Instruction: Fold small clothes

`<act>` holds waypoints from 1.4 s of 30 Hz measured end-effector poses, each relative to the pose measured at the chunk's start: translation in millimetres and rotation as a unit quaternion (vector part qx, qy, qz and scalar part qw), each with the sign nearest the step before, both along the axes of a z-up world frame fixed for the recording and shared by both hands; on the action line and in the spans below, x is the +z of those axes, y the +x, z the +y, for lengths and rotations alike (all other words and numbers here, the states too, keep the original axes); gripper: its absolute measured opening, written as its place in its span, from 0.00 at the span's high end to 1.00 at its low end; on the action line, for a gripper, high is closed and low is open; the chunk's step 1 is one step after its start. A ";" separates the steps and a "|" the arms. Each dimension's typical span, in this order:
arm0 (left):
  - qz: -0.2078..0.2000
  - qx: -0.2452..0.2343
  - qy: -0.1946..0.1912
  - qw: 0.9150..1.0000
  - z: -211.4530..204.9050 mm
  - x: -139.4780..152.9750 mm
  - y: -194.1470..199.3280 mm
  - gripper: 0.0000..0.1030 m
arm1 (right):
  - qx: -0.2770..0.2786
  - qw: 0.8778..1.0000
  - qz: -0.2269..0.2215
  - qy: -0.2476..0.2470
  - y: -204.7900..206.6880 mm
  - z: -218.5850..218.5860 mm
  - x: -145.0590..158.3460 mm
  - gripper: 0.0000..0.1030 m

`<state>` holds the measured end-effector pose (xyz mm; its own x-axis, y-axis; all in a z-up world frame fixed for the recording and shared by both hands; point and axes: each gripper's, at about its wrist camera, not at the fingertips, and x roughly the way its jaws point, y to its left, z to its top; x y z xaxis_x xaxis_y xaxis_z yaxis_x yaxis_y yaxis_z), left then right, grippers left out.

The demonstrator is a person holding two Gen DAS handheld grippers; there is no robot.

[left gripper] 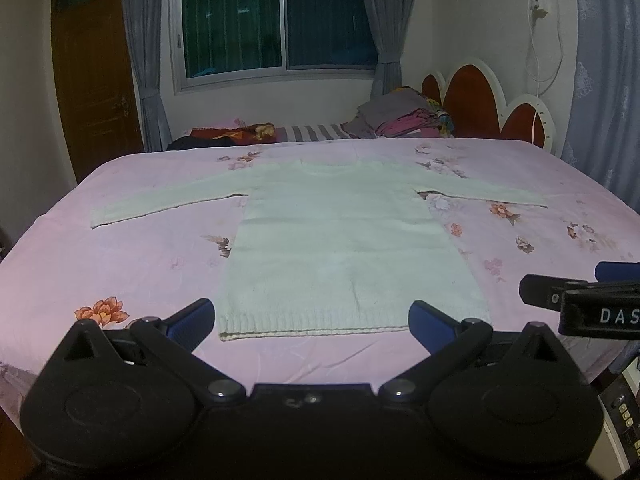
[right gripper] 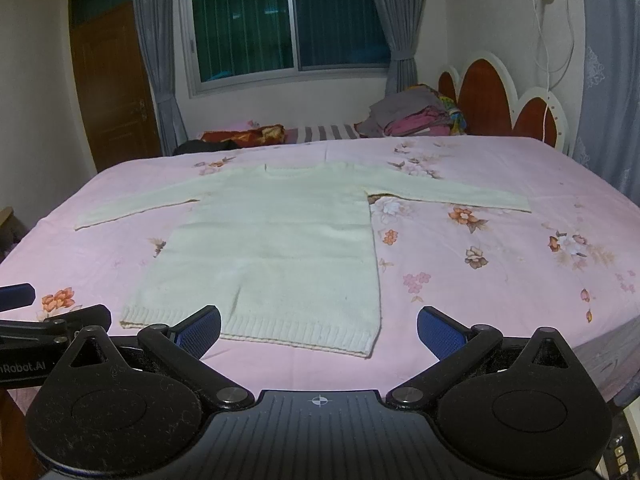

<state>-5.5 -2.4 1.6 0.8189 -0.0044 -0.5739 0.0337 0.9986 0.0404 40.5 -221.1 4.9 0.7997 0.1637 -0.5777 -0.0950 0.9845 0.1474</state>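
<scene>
- Item: one white sweater point(left gripper: 340, 240), long-sleeved and knitted, spread flat and face up on the bed point(left gripper: 120, 280) straight ahead of both your tools.
- Position: its ribbed hem point(left gripper: 312, 326) lies nearest you, just beyond the tips of the left hand-held gripper point(left gripper: 312, 326); the round neckline point(left gripper: 328, 165) lies at the far end.
- Sleeves: both stretched out sideways, the left sleeve point(left gripper: 160, 202) angled out to the left of your left tool, the right sleeve point(right gripper: 452, 196) out to the right beyond your right tool.
- Handling, judged: soft, limp and light; it will sag and stretch if lifted by one point, and the knit may drag on the sheet.
- Where to take hold, judged: pinch a cuff or a hem corner, through both layers.
- Left hand-held gripper: fingers spread wide, holding nothing.
- Right hand-held gripper point(right gripper: 318, 330): likewise spread apart and empty, over the hem's right half.
- Support: pink floral bedsheet point(right gripper: 480, 280), smooth, lightly creased.
- Background: folded clothes pile point(left gripper: 400, 116) at the far side, well apart from the sweater.
</scene>
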 end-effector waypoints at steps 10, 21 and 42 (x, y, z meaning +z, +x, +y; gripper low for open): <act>0.001 0.002 -0.001 1.000 -0.4 0.5 0.9 0.00 | 0.000 1.000 0.000 0.000 0.3 -0.5 0.5 0.00; 0.001 0.002 -0.002 1.000 0.3 -0.4 1.7 0.00 | -0.001 1.000 0.001 0.001 0.3 -0.1 1.9 0.00; -0.002 0.006 -0.001 1.000 -1.6 -1.2 1.9 0.00 | 0.001 1.000 -0.001 0.003 2.6 -2.5 0.6 0.00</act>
<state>-3.6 -4.1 0.4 0.8212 0.0036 -0.5707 0.0219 0.9990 0.0378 43.1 -223.6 5.5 0.8001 0.1686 -0.5757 -0.0977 0.9835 0.1523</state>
